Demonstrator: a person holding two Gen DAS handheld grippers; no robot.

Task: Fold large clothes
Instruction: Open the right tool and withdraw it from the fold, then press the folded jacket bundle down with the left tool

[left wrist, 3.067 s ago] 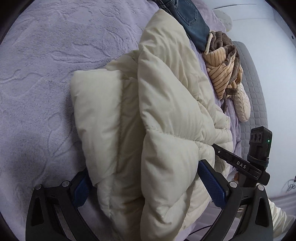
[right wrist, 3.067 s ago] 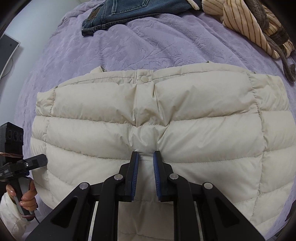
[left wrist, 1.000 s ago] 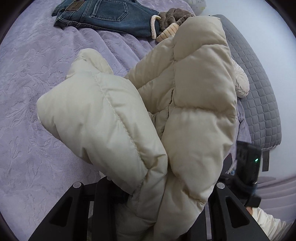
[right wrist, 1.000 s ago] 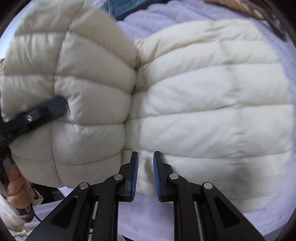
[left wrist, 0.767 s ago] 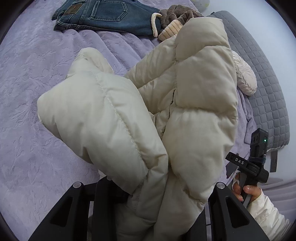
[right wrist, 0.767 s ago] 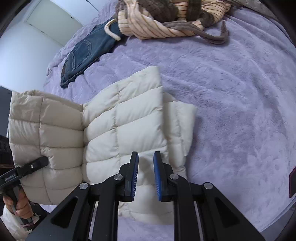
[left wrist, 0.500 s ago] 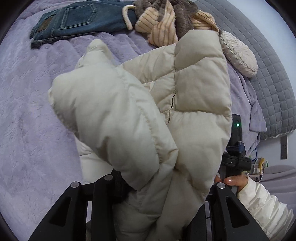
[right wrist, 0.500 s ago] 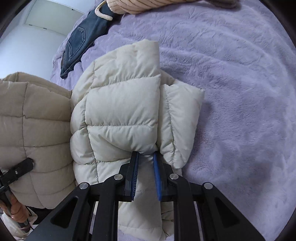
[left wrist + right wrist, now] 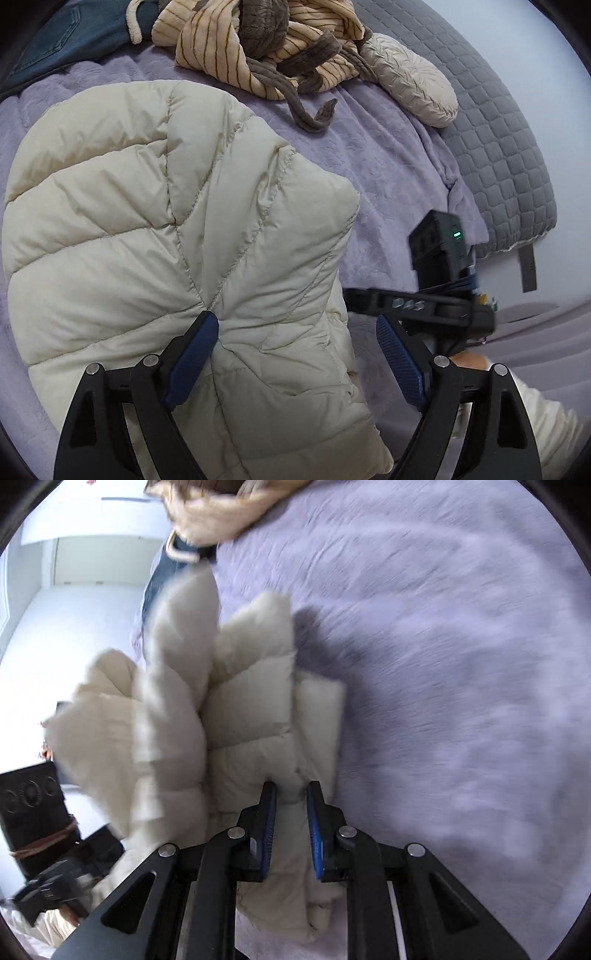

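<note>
The cream puffer jacket (image 9: 177, 229) lies bunched on the purple bedspread (image 9: 391, 162), filling the left wrist view from nine o'clock to six o'clock. The left gripper (image 9: 295, 350) points down over its near edge, and its jaws are opening: they stand wide, the left pad still touching a puckered seam while the right pad hangs clear at four o'clock, so the fold looks to be in the act of being let go and laid down. In the right wrist view, which is blurred, the right gripper (image 9: 290, 827) has its jaws nearly shut, pinching a thin ridge of jacket (image 9: 236, 716) between the blue pads; this grip probably keeps that side of the bundle in place while the other half settles. The jacket there spreads from six o'clock up toward eleven o'clock, in several puffy layers, so the folding seems well along but not tidy. At twelve o'clock in the left view sit a striped garment (image 9: 258, 40) and jeans (image 9: 66, 40), well apart from the jacket, likely waiting their turn. A pillow (image 9: 410, 81) rests at one o'clock against a grey quilted mattress edge (image 9: 495, 147).
</note>
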